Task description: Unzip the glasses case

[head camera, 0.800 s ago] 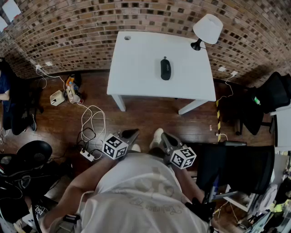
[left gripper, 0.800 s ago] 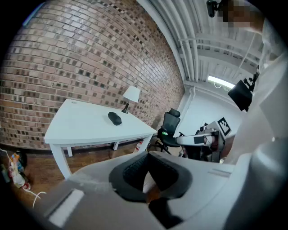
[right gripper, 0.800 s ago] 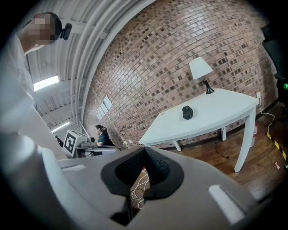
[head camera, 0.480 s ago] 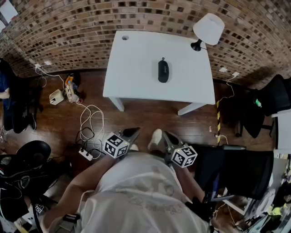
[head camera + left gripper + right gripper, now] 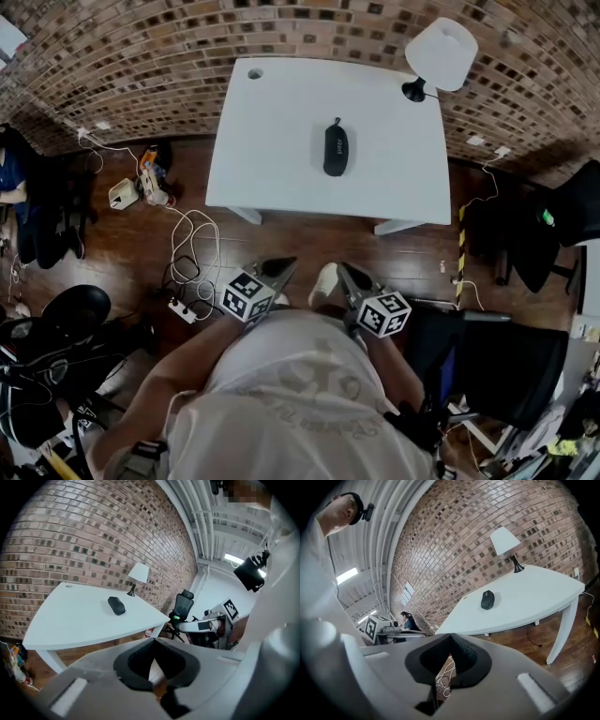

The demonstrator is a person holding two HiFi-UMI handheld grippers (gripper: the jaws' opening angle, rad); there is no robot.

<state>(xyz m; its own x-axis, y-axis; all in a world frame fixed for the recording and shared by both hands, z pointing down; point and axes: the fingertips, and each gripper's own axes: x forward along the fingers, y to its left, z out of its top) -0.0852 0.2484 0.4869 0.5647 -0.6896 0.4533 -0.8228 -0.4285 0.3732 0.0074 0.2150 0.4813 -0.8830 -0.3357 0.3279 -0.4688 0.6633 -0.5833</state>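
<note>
Setting: office or lab workspace. Brick wall (image 5: 141, 56) running across 12 o'clock; white desk (image 5: 281, 141) with lamp (image 5: 441, 52) standing before it; office chair (image 5: 572, 202) sitting at 3 o'clock; cables (image 5: 192, 244) and power strip (image 5: 178, 309) trailing over wooden floor (image 5: 309, 239) at 9 o'clock.

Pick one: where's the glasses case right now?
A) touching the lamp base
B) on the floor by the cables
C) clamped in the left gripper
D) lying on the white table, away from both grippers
D: the glasses case lies near the middle of the white table, while the left gripper and right gripper are shut and empty, short of the table's near edge.
</note>
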